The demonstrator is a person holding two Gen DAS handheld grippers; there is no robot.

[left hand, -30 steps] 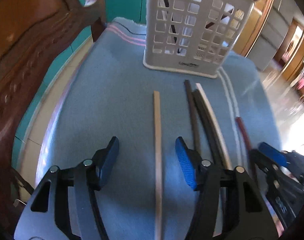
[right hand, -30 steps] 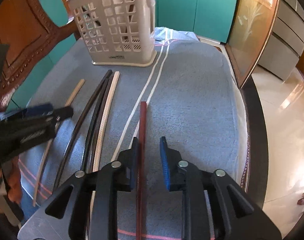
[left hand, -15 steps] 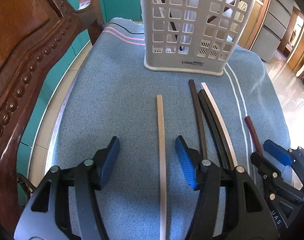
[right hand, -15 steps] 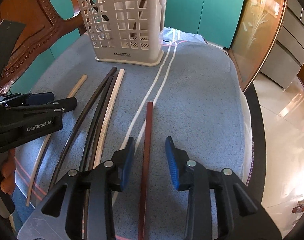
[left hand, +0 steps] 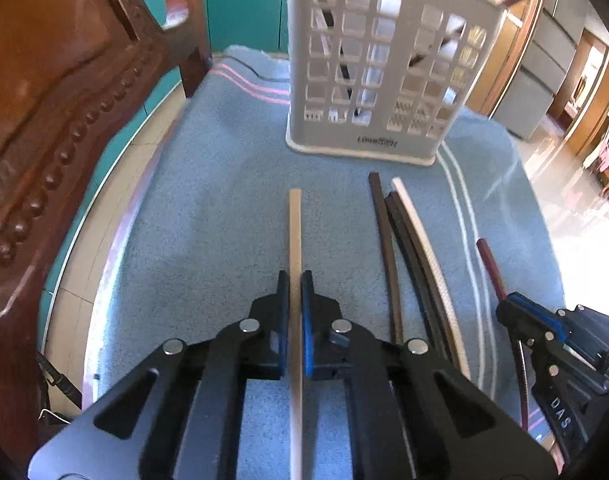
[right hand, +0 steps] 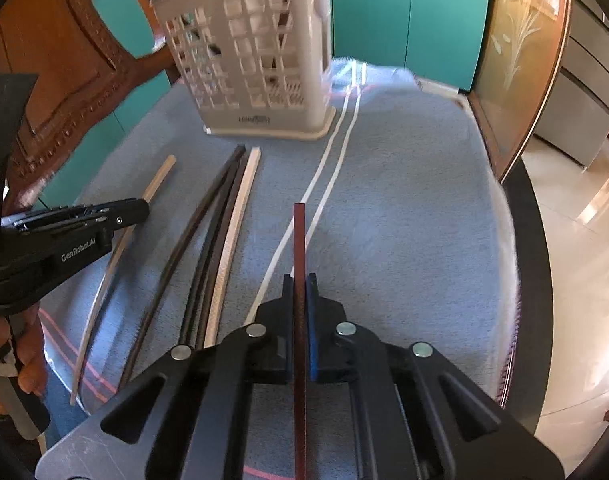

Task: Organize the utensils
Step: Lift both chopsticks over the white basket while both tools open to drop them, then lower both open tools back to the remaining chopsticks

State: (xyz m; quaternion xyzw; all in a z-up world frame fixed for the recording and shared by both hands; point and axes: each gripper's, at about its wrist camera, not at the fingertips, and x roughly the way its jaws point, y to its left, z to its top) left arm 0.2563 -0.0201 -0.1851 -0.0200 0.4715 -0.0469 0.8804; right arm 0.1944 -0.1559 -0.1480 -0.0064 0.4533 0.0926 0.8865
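- The pale chopstick [left hand: 295, 232] lies on the blue towel [left hand: 208, 216] at the centre of the left wrist view, running up toward the white slotted basket [left hand: 380, 80]; the left gripper [left hand: 295, 280] is clenched on it, both pads pressing its sides.
- The dark red chopstick [right hand: 299, 240] lies at the centre of the right wrist view, just beside the towel's white stripes; the right gripper [right hand: 300, 282] is clamped on it the same way.
- Between them, three more sticks lie bunched: two dark chopsticks [left hand: 388, 248] and a whitish chopstick [left hand: 422, 248].
- The basket stands upright at the top of both views, well apart from the grippers, with a few sticks already leaning inside.
- Step in hand, as I judge it: the grasp of one stick per hand, both seemingly not yet lifted off the towel.
- The next move likely calls for lifting each stick, tipping it upright, and lowering it through the basket's open top without knocking the rim or crossing the two grippers.
- A carved wooden chair [left hand: 64, 100] fills the left of the frame.
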